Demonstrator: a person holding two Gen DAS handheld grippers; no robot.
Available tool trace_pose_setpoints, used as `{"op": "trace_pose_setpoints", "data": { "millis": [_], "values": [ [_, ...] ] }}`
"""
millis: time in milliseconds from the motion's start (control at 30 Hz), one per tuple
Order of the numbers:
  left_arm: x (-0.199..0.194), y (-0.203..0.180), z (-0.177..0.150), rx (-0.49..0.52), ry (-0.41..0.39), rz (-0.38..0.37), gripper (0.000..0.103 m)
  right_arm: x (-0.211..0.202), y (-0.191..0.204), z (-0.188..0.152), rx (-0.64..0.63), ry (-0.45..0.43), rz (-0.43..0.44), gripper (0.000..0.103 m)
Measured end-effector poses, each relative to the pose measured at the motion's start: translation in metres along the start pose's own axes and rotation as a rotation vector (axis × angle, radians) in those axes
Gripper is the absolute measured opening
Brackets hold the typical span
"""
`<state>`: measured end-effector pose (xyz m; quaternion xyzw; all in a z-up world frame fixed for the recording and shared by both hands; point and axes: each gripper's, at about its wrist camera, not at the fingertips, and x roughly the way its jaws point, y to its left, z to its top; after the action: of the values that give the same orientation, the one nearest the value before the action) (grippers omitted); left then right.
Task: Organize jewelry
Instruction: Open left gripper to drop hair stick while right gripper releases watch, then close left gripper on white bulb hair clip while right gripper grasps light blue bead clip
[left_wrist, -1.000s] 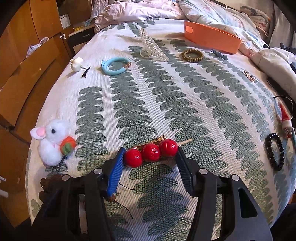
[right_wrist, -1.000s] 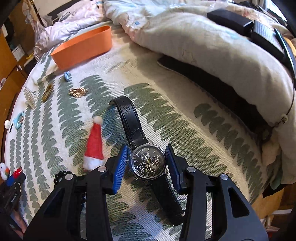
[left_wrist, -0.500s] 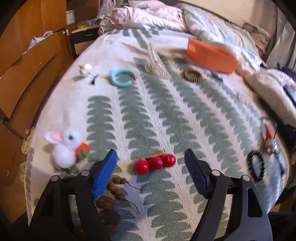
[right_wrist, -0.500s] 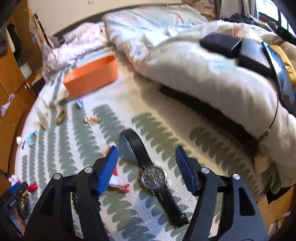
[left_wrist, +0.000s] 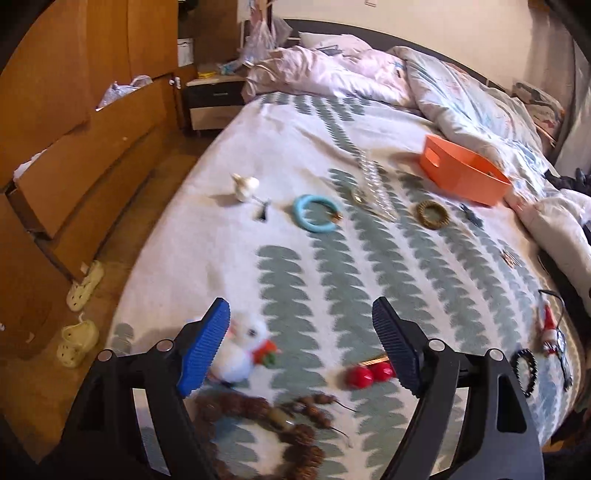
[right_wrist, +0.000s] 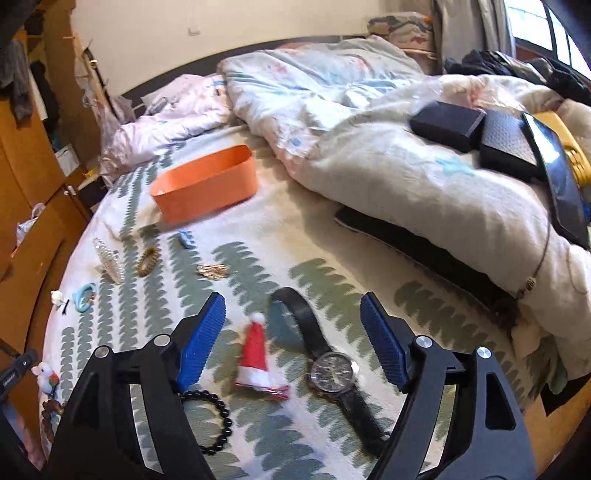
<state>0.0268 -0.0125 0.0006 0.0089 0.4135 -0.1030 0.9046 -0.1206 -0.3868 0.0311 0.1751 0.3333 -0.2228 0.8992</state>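
My left gripper (left_wrist: 301, 341) is open and empty, raised above the bed. Below it lie a red-ball hair clip (left_wrist: 365, 374), a fluffy white bunny clip (left_wrist: 242, 349) and a brown bead bracelet (left_wrist: 280, 424). My right gripper (right_wrist: 291, 338) is open and empty, raised above a black wristwatch (right_wrist: 332, 369), a red Santa-hat clip (right_wrist: 255, 354) and a black bead bracelet (right_wrist: 216, 421). The orange box (left_wrist: 463, 173) stands at the far side of the bed; it also shows in the right wrist view (right_wrist: 205, 188).
A blue bangle (left_wrist: 316, 214), a clear claw clip (left_wrist: 373, 188), a brown scrunchie (left_wrist: 432, 216) and a white clip (left_wrist: 245, 186) lie mid-bed. A rumpled duvet (right_wrist: 388, 155) with black boxes (right_wrist: 447, 125) fills the right side. A wooden wardrobe (left_wrist: 74, 147) stands left.
Both grippers opened wide and lifted back from the bed. The left one let go of the red-ball clip and the right one of the watch; both items lie on the cover.
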Motion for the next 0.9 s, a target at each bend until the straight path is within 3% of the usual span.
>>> {"op": "trace_pose_setpoints", "data": {
  "millis": [233,433,567,900],
  "values": [
    [0.011,0.036,0.023,-0.047,0.020,0.033,0.079,0.007,0.037,0.001,-0.087,-0.015,0.043,0.079],
    [0.022,0.052,0.049,-0.034,0.004,0.088,0.079,0.021,0.071,0.016,-0.186,-0.048,0.058,0.079],
    [0.040,0.060,0.071,-0.043,0.027,0.087,0.079,0.038,0.093,0.024,-0.261,-0.064,0.052,0.079],
    [0.092,0.066,0.104,-0.020,0.102,0.138,0.079,0.094,0.105,0.040,-0.171,0.054,0.146,0.079]
  ]
}}
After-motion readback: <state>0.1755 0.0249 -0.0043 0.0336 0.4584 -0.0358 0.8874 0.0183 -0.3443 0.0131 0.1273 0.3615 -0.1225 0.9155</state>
